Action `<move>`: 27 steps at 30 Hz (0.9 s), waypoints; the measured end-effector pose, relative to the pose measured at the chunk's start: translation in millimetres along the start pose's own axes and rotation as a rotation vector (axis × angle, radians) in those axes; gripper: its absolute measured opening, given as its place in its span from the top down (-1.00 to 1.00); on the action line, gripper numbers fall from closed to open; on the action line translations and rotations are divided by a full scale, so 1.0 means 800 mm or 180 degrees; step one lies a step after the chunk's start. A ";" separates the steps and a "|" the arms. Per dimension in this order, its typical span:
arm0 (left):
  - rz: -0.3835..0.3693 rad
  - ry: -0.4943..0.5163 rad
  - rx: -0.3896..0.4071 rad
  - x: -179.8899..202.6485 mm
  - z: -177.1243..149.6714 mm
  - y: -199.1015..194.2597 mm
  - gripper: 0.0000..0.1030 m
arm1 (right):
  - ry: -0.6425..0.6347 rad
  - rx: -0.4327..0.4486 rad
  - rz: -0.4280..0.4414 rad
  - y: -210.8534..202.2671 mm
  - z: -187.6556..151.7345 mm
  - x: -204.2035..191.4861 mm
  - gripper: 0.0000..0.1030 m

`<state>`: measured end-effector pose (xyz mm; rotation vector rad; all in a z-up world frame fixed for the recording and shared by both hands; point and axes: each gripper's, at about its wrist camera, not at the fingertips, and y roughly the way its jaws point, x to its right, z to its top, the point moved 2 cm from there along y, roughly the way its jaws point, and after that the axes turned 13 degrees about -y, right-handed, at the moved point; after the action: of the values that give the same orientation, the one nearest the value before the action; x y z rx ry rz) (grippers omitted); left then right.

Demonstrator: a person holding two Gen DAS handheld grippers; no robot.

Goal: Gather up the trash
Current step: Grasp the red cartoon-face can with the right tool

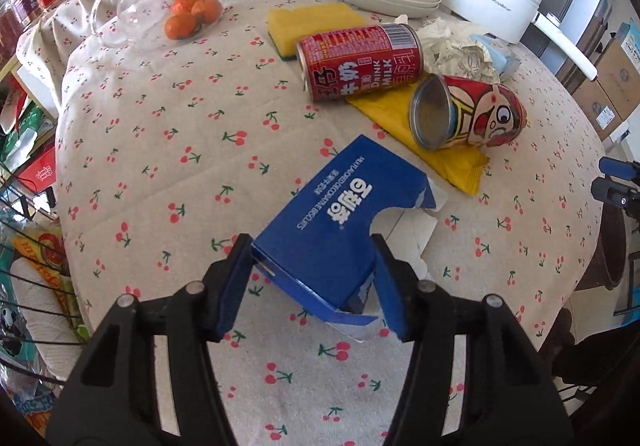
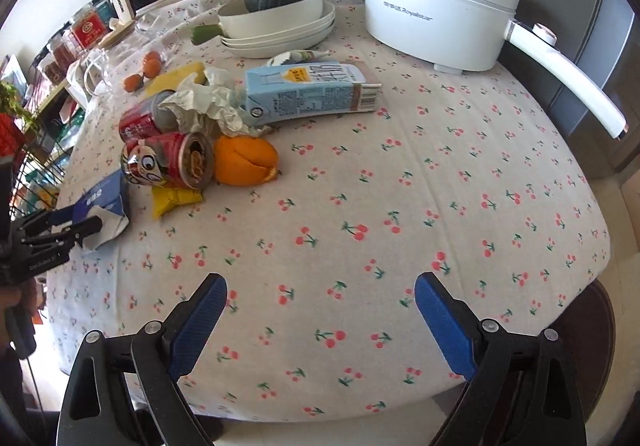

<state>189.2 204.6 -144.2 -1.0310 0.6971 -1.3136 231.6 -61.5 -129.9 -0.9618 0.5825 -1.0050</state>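
My left gripper (image 1: 312, 246) has its jaws on both sides of a torn blue biscuit box (image 1: 340, 222) on the cherry-print cloth and pressed against its sides. Beyond it lie a red milk can (image 1: 360, 60), a crushed red can with a cartoon face (image 1: 468, 114), a yellow wrapper (image 1: 448, 154) and crumpled paper (image 1: 456, 46). My right gripper (image 2: 320, 286) is open and empty over bare cloth near the table's front edge. The right wrist view also shows the box (image 2: 102, 202), an orange peel (image 2: 244, 160), a light-blue milk carton (image 2: 308, 90) and the left gripper (image 2: 76, 224).
A white electric pot (image 2: 436, 2) with a long handle stands at the back right. Stacked white dishes (image 2: 280, 30) hold a dark squash. A glass jug (image 1: 160, 2), tangerines (image 1: 192, 12) and a yellow sponge (image 1: 312, 22) sit at the back left. Wire shelves stand left of the table.
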 end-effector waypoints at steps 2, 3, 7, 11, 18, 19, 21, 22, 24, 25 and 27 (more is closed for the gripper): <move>0.0030 -0.0142 0.0031 -0.010 -0.005 -0.011 -0.15 | 0.0031 0.0082 0.0083 0.006 0.015 -0.024 -0.95; 0.0021 -0.0223 0.0053 -0.017 -0.007 -0.017 -0.15 | 0.0045 0.0122 0.0121 0.010 0.022 -0.036 -0.95; -0.0008 -0.0550 0.0123 -0.043 -0.011 -0.037 -0.15 | 0.0079 0.0279 0.0215 0.027 0.050 -0.079 -1.00; 0.0036 -0.0761 0.0170 -0.064 -0.015 -0.045 -0.15 | 0.0173 0.0378 0.0221 0.048 0.072 -0.109 -1.00; 0.0047 -0.0826 0.0072 -0.077 -0.020 -0.034 -0.15 | 0.0273 0.0317 -0.0130 0.080 0.095 -0.126 -1.00; 0.0049 -0.0808 0.0076 -0.076 -0.020 -0.034 -0.15 | 0.0279 0.0312 -0.0195 0.083 0.096 -0.125 -1.00; 0.0059 -0.0767 0.0088 -0.073 -0.019 -0.035 -0.15 | 0.0280 0.0320 -0.0244 0.088 0.098 -0.122 -1.00; 0.0060 -0.0758 0.0088 -0.072 -0.019 -0.035 -0.15 | 0.0264 0.0321 -0.0273 0.089 0.098 -0.122 -1.00; 0.0046 -0.0753 0.0085 -0.070 -0.018 -0.035 -0.15 | 0.0176 0.0322 -0.0322 0.089 0.100 -0.124 -0.98; 0.0042 -0.0750 0.0089 -0.069 -0.018 -0.036 -0.15 | 0.0132 0.0327 -0.0306 0.088 0.101 -0.125 -0.86; 0.0027 -0.0727 0.0109 -0.066 -0.017 -0.039 -0.15 | 0.0074 0.0305 -0.0313 0.082 0.099 -0.125 -0.73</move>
<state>155.2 254.8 -129.1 -1.1280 0.5040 -1.1741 278.1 72.7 -150.8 -0.9017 0.5056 -1.1231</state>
